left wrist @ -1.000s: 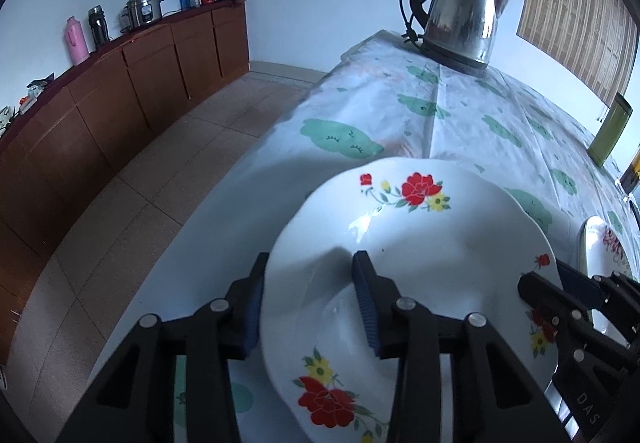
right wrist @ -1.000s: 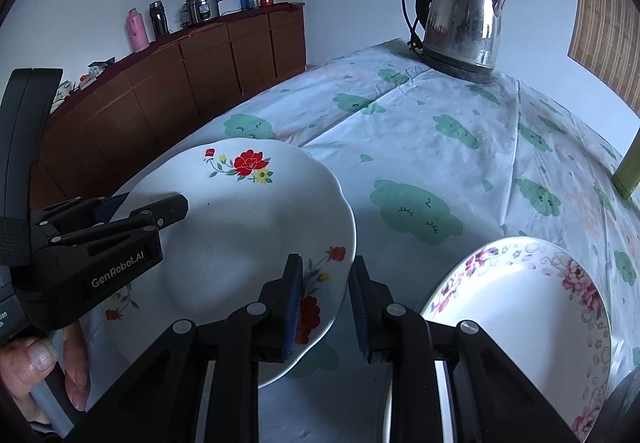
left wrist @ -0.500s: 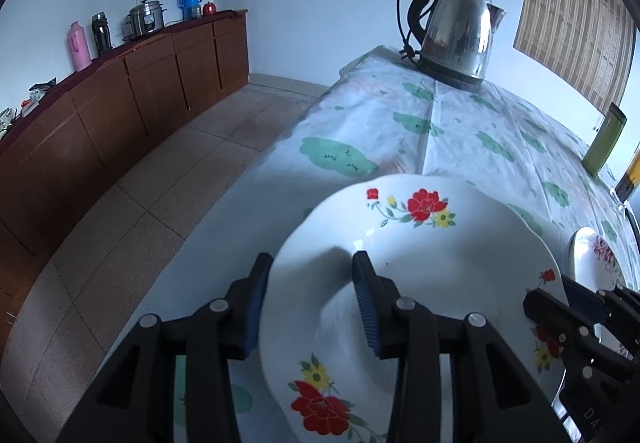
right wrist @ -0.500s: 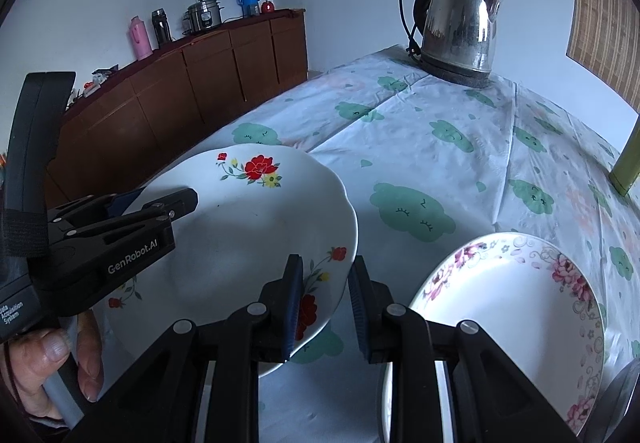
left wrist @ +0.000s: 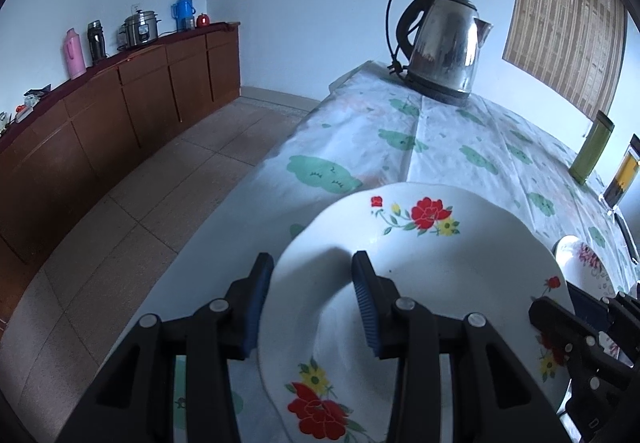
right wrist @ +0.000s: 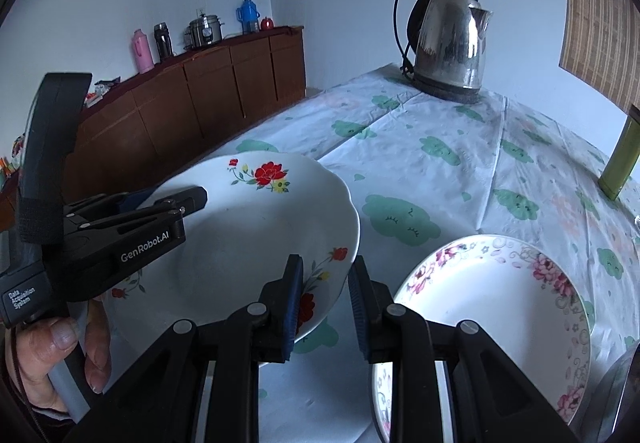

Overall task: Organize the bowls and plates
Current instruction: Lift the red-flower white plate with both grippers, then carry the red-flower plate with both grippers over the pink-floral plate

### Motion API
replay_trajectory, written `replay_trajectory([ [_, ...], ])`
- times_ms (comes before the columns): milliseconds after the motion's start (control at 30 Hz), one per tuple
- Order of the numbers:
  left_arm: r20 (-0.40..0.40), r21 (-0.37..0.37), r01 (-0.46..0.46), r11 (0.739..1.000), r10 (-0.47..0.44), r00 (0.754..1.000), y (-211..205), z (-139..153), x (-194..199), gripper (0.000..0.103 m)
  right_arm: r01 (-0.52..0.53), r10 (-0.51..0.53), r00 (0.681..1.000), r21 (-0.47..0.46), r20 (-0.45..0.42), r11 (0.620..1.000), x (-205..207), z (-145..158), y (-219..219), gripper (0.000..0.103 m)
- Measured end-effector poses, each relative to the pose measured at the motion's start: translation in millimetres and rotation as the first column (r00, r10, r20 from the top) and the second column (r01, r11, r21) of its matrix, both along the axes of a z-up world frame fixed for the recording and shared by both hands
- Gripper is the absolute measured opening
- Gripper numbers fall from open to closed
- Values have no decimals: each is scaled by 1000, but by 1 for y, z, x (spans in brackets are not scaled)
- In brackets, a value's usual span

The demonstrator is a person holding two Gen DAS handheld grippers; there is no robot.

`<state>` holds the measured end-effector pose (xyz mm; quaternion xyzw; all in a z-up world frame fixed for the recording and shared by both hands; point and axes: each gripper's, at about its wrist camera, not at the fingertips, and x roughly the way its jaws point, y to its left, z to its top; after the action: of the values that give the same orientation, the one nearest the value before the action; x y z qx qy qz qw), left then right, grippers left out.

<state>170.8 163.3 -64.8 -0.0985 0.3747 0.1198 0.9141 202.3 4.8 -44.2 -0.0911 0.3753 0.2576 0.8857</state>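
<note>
A white plate with red flowers (left wrist: 420, 283) (right wrist: 248, 235) hangs a little above the table, held at two sides of its rim. My left gripper (left wrist: 312, 299) (right wrist: 176, 199) is shut on its near-left rim, one finger on top and one underneath. On the plate's right rim my right gripper (right wrist: 326, 295) (left wrist: 560, 307) is shut, with the edge between its pads. A second plate with pink flowers (right wrist: 492, 307) (left wrist: 580, 255) lies flat on the table just right of the right gripper.
A steel kettle (right wrist: 452, 47) stands at the far end of the table with the cloud-print cloth (right wrist: 440, 147). A green box (right wrist: 620, 159) stands at the right edge. Brown cabinets (left wrist: 120, 115) line the left wall. A hand (right wrist: 60, 339) holds the left gripper's handle.
Both grippers have risen slightly with the red-flower plate between them, and both views have tilted up a little. Neither grip has changed.
</note>
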Motion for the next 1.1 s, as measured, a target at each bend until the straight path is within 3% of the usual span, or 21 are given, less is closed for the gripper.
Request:
replay_trajectory([
  [1100, 113, 55, 96, 994, -101, 988, -29, 19, -8, 39, 43, -45, 998, 43, 48, 998, -15, 11, -32, 26],
])
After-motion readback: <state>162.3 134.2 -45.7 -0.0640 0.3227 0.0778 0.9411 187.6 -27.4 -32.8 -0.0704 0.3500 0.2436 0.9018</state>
